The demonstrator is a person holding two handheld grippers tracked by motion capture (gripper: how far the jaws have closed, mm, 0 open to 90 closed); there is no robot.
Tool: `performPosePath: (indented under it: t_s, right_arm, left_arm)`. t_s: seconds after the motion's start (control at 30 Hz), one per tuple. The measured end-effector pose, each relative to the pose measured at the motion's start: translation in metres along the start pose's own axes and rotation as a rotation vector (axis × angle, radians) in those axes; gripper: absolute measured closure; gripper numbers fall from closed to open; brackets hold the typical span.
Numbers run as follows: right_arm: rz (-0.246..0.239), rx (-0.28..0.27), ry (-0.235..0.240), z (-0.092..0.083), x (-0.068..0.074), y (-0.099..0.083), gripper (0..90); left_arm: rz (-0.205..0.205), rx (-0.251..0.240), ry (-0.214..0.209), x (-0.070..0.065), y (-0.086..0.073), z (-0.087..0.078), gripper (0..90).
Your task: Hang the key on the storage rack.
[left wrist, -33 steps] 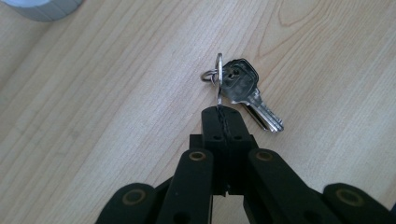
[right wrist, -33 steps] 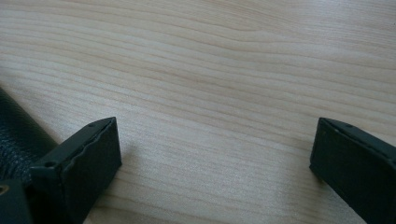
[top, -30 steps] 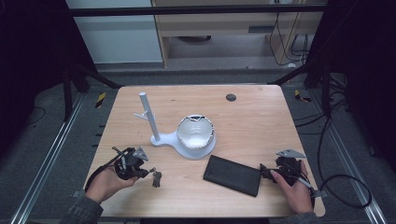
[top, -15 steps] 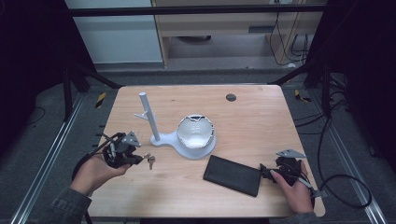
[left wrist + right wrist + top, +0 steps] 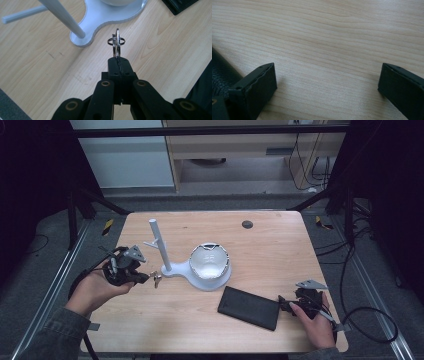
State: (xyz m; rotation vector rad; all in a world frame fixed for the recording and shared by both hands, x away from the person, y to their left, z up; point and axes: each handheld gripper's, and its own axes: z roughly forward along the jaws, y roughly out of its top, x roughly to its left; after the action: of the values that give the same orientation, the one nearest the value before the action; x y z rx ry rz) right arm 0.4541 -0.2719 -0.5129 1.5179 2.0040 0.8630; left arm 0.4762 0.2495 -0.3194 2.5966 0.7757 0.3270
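While clamped on the key ring: left hand-held gripper [image 5: 150, 278] at middle left of the high view, jaws pressed together on the lower edge of the key ring [image 5: 116, 43].
Key ring: metal, standing upright out of the jaw tips at centre of the left gripper view, a second thinner ring threaded crosswise through it; raised off the surface, near the foot of the stand.
Left hand [image 5: 97, 287]: wrapped around the gripper body, sleeve entering from lower left of the high view.
Stand [image 5: 161, 251]: white, upright post with a short side peg, at centre left of the high view; flat curved base [image 5: 105, 17] at top of the left gripper view.
Bowl [image 5: 209, 261]: white, seated on the wide end of the stand's base, just right of the post.
Wallet [image 5: 249, 307]: black, flat on the surface at lower centre of the high view, below the bowl and apart from it.
Right hand-held gripper [image 5: 285, 305]: at lower right of the high view, jaws spread wide and holding nothing, low over the surface; tips just beside the wallet's right edge, dark leather [image 5: 222, 72] at lower left of the right gripper view.
Right hand [image 5: 315, 320]: resting at lower right, around the gripper body.
Surface [image 5: 280, 250]: light wood.
Small dark round mark [image 5: 247, 224]: at upper centre of the surface, well apart from everything else.
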Motion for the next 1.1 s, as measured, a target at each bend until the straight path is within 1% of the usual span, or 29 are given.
performPosePath:
  t_s: [0.23,0.3,0.43,0.5,0.63,0.8,1.1]
  right_arm:
    - [0.000,0.000,0.000,0.000,0.000,0.000,1.9]
    - [0.001,0.000,0.000,0.000,0.000,0.000,1.9]
    - [0.000,0.000,0.000,0.000,0.000,0.000,1.9]
    - [0.000,0.000,0.000,0.000,0.000,0.000,1.9]
    - [0.000,0.000,0.000,0.000,0.000,0.000,1.9]
    - [0.000,0.000,0.000,0.000,0.000,0.000,1.9]
    - [0.000,0.000,0.000,0.000,0.000,0.000,1.9]
  left_arm:
    - [-0.024,-0.028,0.006,0.009,0.004,-0.013,89.8]
    - [-0.033,-0.039,0.013,0.012,0.006,-0.017,89.8]
    - [-0.039,-0.048,0.020,0.015,0.009,-0.023,89.7]
    - [-0.046,-0.053,0.027,0.018,0.011,-0.029,89.7]
    - [-0.042,-0.051,0.038,0.020,0.014,-0.035,89.7]
    - [-0.052,-0.069,0.052,0.023,0.019,-0.040,89.7]
    - [-0.059,-0.060,0.073,0.030,0.028,-0.046,89.7]
